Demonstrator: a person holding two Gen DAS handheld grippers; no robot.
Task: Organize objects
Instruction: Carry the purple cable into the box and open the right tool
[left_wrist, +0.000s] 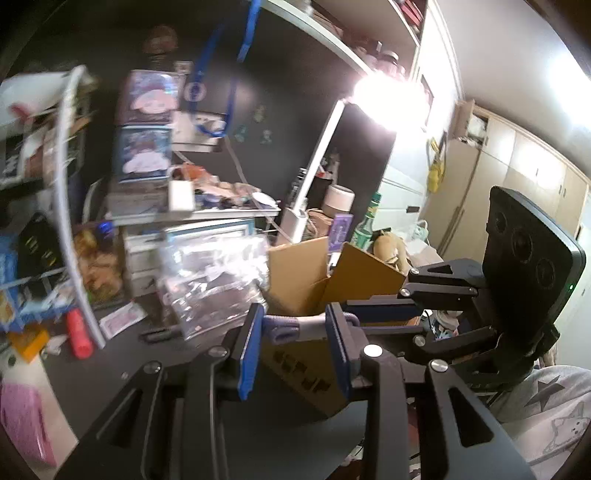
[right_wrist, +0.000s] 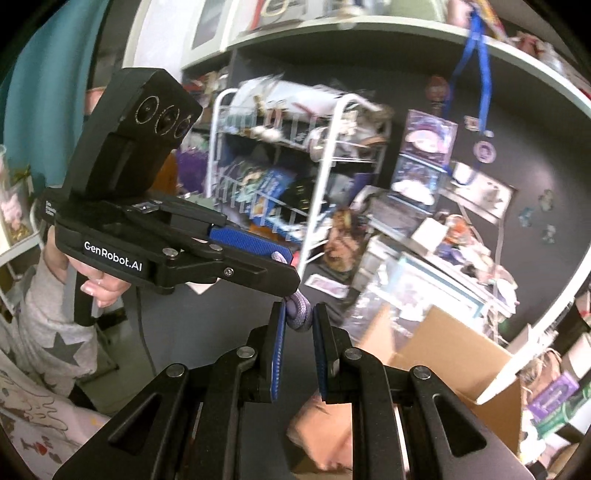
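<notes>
A short lavender braided cord (left_wrist: 282, 326) is stretched between both grippers above an open cardboard box (left_wrist: 306, 280). My left gripper (left_wrist: 295, 325) is shut on one end of it. My right gripper (right_wrist: 300, 315) is shut on the other end (right_wrist: 297, 308). In the right wrist view the left gripper (right_wrist: 284, 264) comes in from the left, its blue pad over the cord. In the left wrist view the right gripper (left_wrist: 354, 310) reaches in from the right. The box also shows in the right wrist view (right_wrist: 443, 354), below and to the right.
A dark desk (left_wrist: 122, 365) holds clutter: a clear plastic bag (left_wrist: 218, 280), a red tube (left_wrist: 79, 332), stacked boxes and card packs. A white wire rack (right_wrist: 295, 155) stands at the back. A green bottle (left_wrist: 365, 225) and a white shelf (left_wrist: 332, 40) lie beyond the box.
</notes>
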